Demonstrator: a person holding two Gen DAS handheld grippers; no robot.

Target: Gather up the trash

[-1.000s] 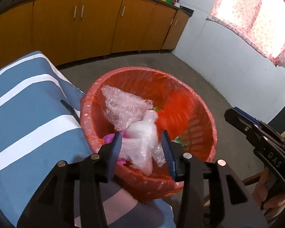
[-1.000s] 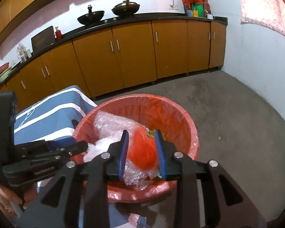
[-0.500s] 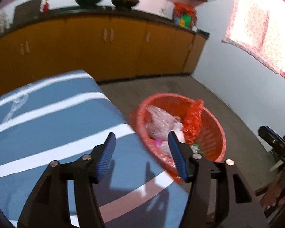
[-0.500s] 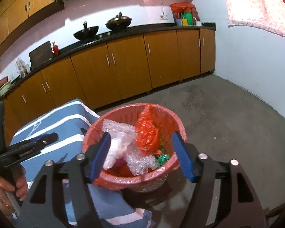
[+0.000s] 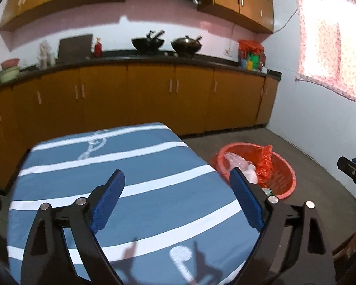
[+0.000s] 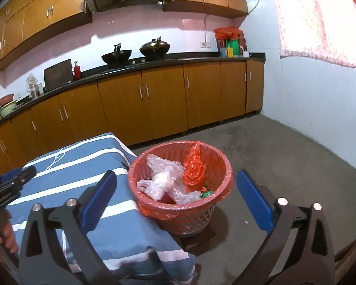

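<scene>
Trash (a clear plastic bag (image 6: 159, 182), bubble wrap (image 6: 163, 163), an orange bag (image 6: 194, 171)) lies in the lined basket (image 6: 225, 166) beside the striped counter (image 5: 130, 171), both tools, left tool (image 5: 178, 199) and right tool (image 6: 175, 198), having just opened wide and empty, so the drop looks finished and any next move calls for finding further litter.

Both grippers – left gripper (image 5: 178, 190), right gripper (image 6: 176, 190) – have released their trash into the bin (image 6: 223, 163) and pulled back, jaws wide
</scene>
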